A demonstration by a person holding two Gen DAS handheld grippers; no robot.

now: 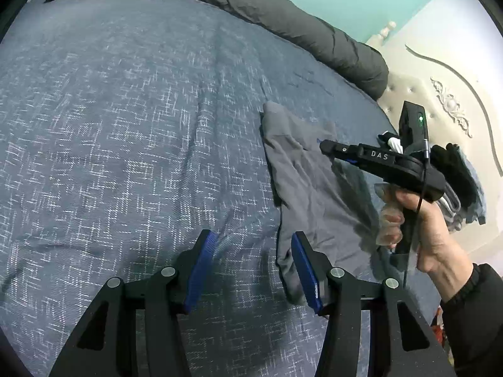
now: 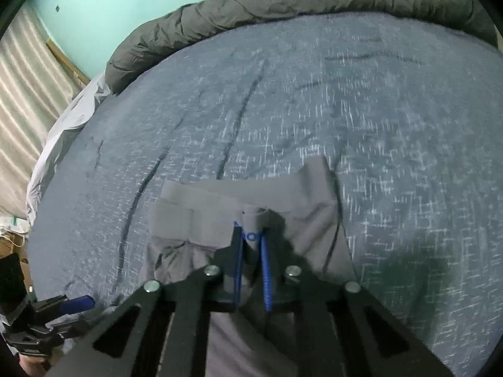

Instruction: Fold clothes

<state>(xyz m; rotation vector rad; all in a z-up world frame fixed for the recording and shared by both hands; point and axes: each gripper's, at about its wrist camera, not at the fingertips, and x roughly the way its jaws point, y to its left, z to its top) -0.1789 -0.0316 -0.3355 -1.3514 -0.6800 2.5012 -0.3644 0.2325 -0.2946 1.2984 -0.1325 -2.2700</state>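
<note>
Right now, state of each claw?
Left claw: open, holding nothing, above the bedspread.
Right claw: shut on the grey garment, pinching a fold of it.

Blue bedspread (image 1: 141, 125) fills the frame; grey duvet (image 1: 283, 15) rolled along top, white headboard (image 1: 440, 94) right, curtain (image 2: 28, 94) left.

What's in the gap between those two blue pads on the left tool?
Nothing is held: in the left wrist view the left gripper is open, with only the blue bedspread behind the gap. The grey garment lies beside its right pad.
</note>
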